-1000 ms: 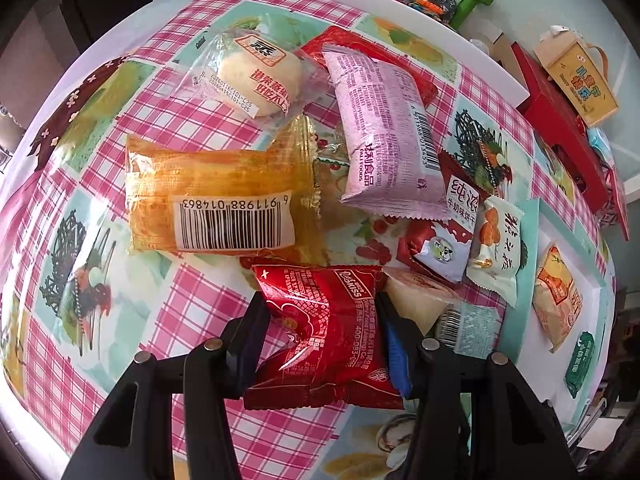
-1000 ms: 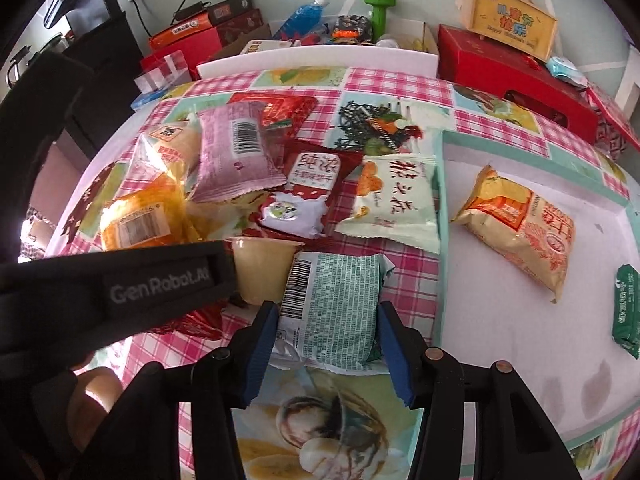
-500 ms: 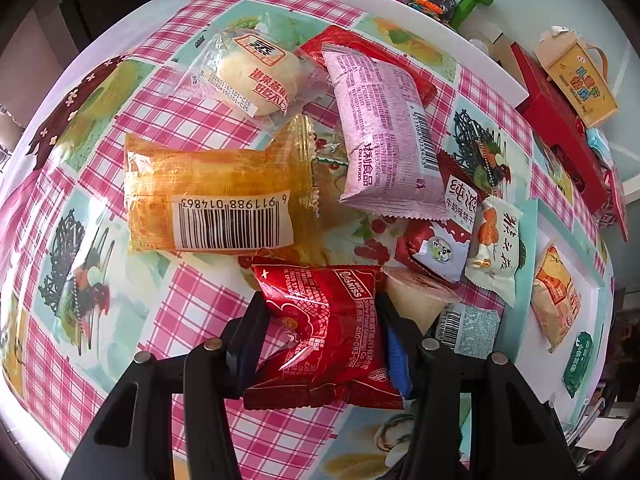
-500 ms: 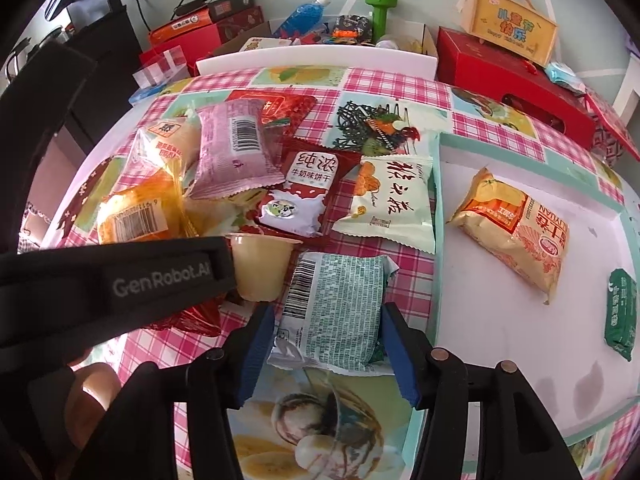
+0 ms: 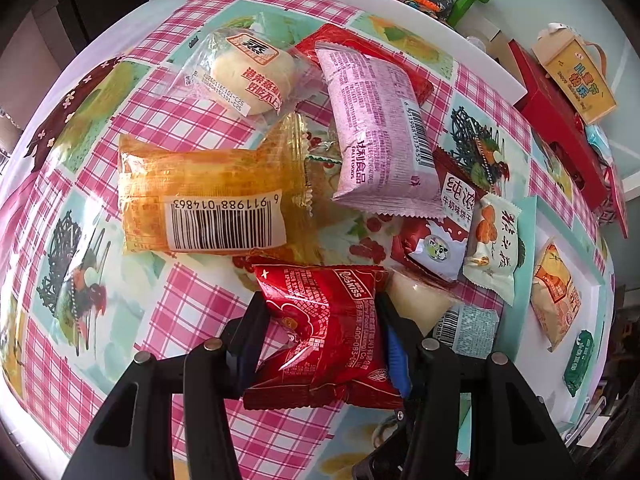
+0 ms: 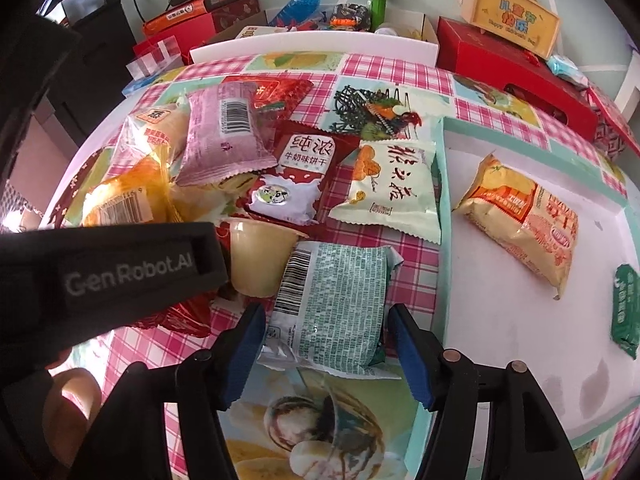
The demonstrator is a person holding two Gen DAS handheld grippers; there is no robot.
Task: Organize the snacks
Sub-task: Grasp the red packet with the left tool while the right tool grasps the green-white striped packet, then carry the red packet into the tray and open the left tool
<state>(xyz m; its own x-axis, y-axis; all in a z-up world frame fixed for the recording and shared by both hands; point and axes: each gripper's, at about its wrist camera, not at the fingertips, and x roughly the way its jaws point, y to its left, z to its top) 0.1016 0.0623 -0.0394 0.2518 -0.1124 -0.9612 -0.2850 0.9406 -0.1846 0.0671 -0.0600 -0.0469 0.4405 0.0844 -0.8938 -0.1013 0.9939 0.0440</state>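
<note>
The left gripper (image 5: 320,332) clamps a red snack packet (image 5: 324,324), its two fingers pressed into the packet's creased sides above a pink-checked tablecloth (image 5: 192,120). Ahead of it and to its left lies an orange packet (image 5: 208,196) with its barcode facing up; farther ahead sit a clear-wrapped bun (image 5: 248,76) and a long pink packet (image 5: 380,136). The right gripper (image 6: 326,356) stands spread wide around a pale green packet (image 6: 332,308), which lies flat between its fingers with a visible gap on each side, so nothing is held. Touching that packet's far left corner is a cream jelly cup (image 6: 256,256), and the left gripper's black body crosses the right wrist view beside it. To the right gripper's right, a white tray (image 6: 500,320) with a teal rim carries an orange-yellow packet (image 6: 528,216) and, at its far right, a dark green packet (image 6: 626,312).
</note>
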